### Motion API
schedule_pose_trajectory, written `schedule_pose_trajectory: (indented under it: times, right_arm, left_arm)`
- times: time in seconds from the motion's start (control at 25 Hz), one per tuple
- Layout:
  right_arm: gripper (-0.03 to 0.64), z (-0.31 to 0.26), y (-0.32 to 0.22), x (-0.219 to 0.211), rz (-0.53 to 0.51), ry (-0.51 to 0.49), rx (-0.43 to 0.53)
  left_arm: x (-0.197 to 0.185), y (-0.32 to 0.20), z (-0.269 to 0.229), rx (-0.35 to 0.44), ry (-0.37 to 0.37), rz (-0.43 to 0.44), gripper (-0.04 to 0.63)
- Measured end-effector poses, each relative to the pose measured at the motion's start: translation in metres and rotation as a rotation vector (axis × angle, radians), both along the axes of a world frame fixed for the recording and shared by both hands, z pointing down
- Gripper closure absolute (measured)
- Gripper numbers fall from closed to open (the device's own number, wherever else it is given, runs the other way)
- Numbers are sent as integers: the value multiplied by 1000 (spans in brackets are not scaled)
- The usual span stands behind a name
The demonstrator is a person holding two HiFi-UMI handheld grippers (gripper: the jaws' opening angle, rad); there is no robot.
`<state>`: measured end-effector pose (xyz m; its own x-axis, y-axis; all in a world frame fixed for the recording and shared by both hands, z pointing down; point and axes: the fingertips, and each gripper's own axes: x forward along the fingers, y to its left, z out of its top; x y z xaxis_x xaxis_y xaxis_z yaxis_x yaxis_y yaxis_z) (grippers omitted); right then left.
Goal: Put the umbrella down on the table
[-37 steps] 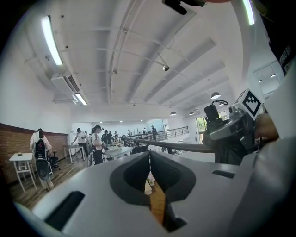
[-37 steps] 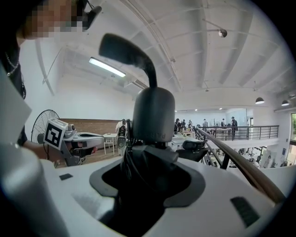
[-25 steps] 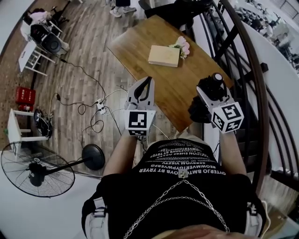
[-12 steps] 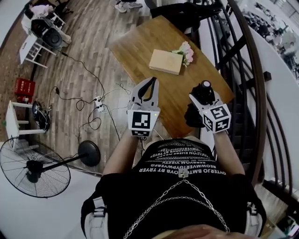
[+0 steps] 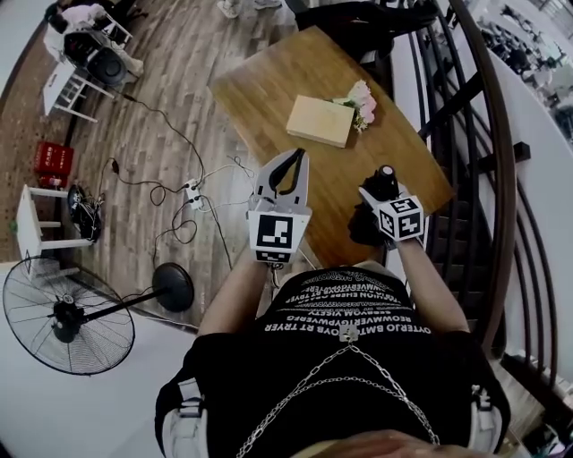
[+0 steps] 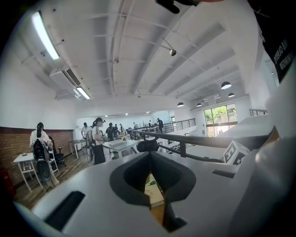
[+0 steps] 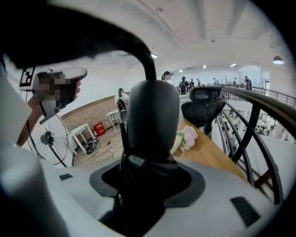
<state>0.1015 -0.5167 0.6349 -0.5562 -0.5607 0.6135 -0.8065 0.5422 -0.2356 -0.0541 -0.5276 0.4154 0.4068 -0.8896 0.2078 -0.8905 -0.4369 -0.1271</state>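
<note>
A folded black umbrella (image 5: 363,224) stands upright in my right gripper (image 5: 380,190), its rounded handle (image 5: 386,172) on top. It hangs over the near right end of the wooden table (image 5: 269,80). In the right gripper view the handle (image 7: 152,120) fills the middle, and the jaws of my right gripper (image 7: 148,183) are shut around the umbrella below it. My left gripper (image 5: 298,156) hangs over the table's near edge, left of the umbrella. Its tips meet with nothing between them; in the left gripper view my left gripper (image 6: 150,155) looks along the table.
A pale wooden block (image 5: 320,120) and a bunch of pink flowers (image 5: 361,98) lie on the table's far half. A black chair (image 5: 349,18) stands at its far end. A dark stair railing (image 5: 488,179) runs along the right. Cables (image 5: 192,192) and a floor fan (image 5: 67,322) are at left.
My right gripper has come down and forward with the umbrella, closer to the tabletop. The left gripper has slid forward over the table's near edge.
</note>
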Motion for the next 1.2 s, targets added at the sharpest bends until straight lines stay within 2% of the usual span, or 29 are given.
schedule_pose_trajectory:
  times: [0.36,0.68,0.84,1.0,1.2]
  right_arm:
    - [374,67,-6,7,31,17,-107]
    - [367,93,-45,9,78,-33,-92]
    - [348,115,-50,-1,79,0,-103]
    - [293,133,-51,9,106,45,-125]
    - [293,124,-49,22,125,12,-103]
  left_arm:
    - [-1,1,17,-31,-56,-13,565]
    - [6,-11,26,-48,-64,-29,565]
    - [5,-6,33,-53,-68,-31,565]
    - [2,-6,39,-72,-76,-36,565]
    - [-3,-5,42,-73,-74,-49,565]
